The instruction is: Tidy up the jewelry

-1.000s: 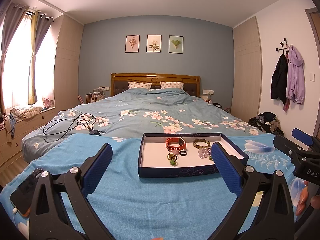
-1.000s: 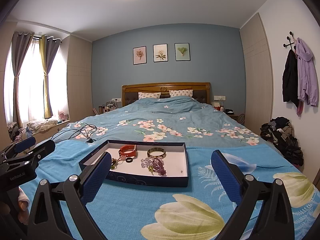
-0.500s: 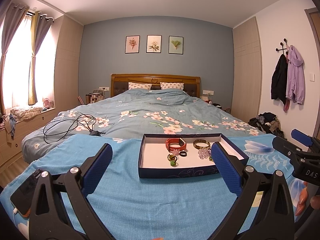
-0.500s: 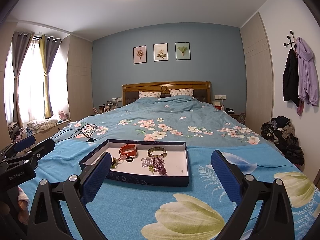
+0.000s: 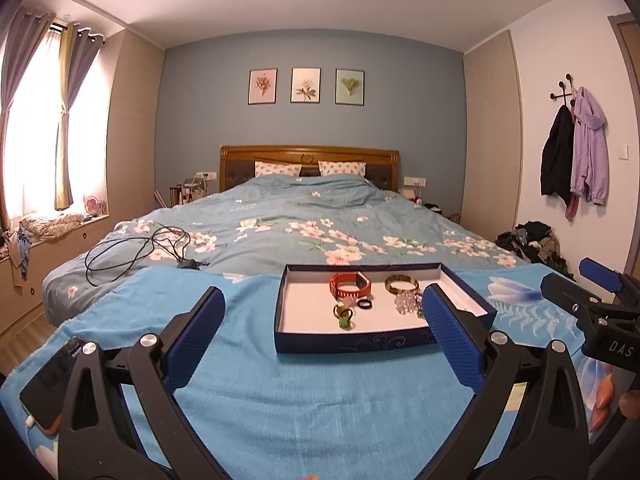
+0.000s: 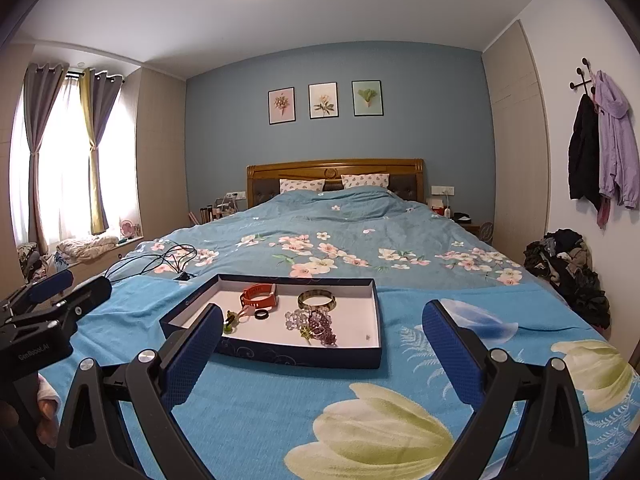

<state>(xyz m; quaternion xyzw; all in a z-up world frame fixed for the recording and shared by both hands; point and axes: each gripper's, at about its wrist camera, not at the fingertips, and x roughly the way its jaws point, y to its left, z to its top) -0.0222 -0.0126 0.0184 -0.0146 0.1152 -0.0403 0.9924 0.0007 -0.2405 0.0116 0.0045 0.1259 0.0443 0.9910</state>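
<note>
Since the frames a second ago almost nothing has moved: both views sit a touch lower on the room, and the tray and its contents lie as before. The dark blue tray [image 5: 352,344] with a white floor rests on the turquoise cloth [image 5: 280,400] at the foot of the bed [image 5: 304,216]. Inside it: an orange-red watch band [image 5: 349,284] at the back, a brownish bangle [image 5: 401,283] just beside it, a small black ring [image 5: 364,304] in front of the band, a green-and-yellow piece [image 5: 343,314] near the front, and a cluster of clear and purple beads [image 6: 316,326] toward the right. The beads' exact form is hard to make out. Left gripper [image 5: 322,340]: jaws spread wide, nothing between them, tray straight ahead; its right finger hides the tray's right front corner. Right gripper [image 6: 322,346]: likewise released and empty, tray ahead and slightly left. Readable writing: "DAS" on the right gripper's body as seen from the left wrist, cut off at the frame edge; "GenRobot.AI" on the left gripper's body in the right wrist view. A phone [image 5: 52,388] lies at the cloth's left edge, partly hidden by the left gripper. A black cable [image 5: 136,252] is coiled on the duvet.
</note>
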